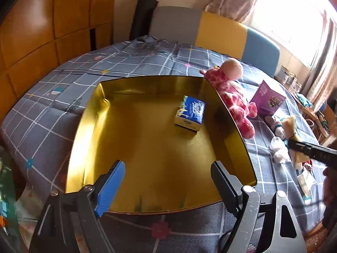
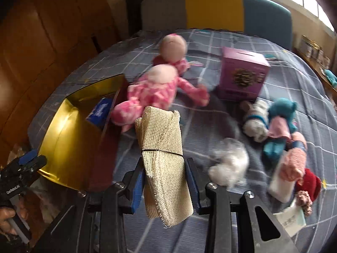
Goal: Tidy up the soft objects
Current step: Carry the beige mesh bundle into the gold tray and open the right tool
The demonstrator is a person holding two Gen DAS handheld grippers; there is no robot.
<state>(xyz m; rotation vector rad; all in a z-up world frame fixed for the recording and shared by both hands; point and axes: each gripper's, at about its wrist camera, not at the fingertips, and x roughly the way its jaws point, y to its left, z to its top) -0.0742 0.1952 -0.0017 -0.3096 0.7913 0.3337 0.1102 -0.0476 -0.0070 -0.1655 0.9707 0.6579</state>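
My left gripper (image 1: 166,172) is open and empty, hovering over the near side of a gold tin box (image 1: 84,139) on the bed. A blue tissue pack (image 1: 190,113) lies inside the box. My right gripper (image 2: 166,168) is shut on a folded beige mesh cloth (image 2: 162,145) and holds it above the bed, right of the gold box (image 2: 63,135). A pink plush giraffe (image 2: 160,84) lies just past the cloth, beside the box; it also shows in the left wrist view (image 1: 233,97).
A purple carton (image 2: 242,76) stands behind. A white fluffy ball (image 2: 229,164), a teal doll (image 2: 278,124), a grey-white toy (image 2: 254,120), a pink knitted piece (image 2: 294,160) and a red one (image 2: 309,183) lie at the right. Wooden wardrobe (image 1: 42,31) at left.
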